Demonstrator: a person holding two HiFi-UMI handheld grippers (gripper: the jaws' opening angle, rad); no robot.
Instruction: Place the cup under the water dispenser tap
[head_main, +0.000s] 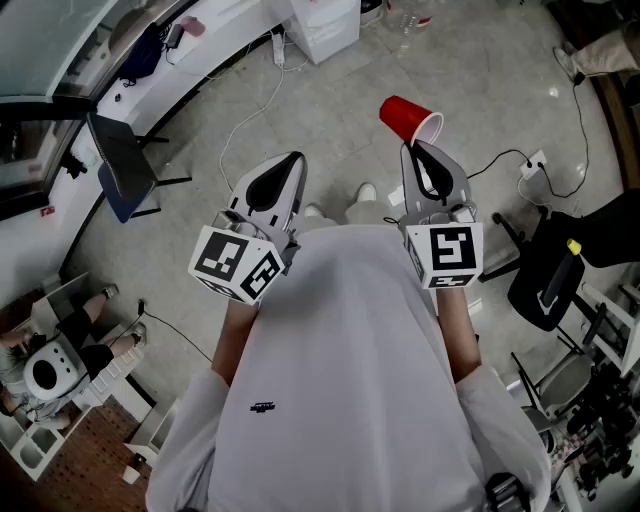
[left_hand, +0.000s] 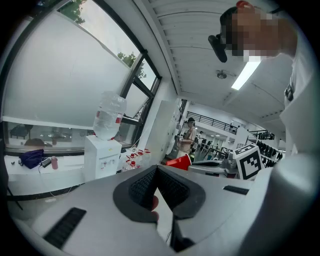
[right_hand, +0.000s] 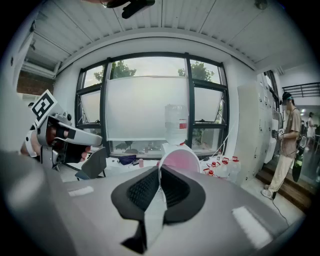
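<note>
Count: one red cup (head_main: 410, 118), two tools, one water dispenser (left_hand: 102, 159). Right tool (head_main: 420, 150) pinches the cup's rim, and the cup lies tilted on its side in the air. Left tool (head_main: 293, 160) is pressed together with nothing in it. The dispenser stands far off by the window, well apart from the cup.

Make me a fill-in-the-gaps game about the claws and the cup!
1. The right claw pinches the rim of a ____ cup.
2. The left claw is shut and holds ____.
3. On top of the white water dispenser stands a big clear ____.

Missing words: red; nothing; bottle.
</note>
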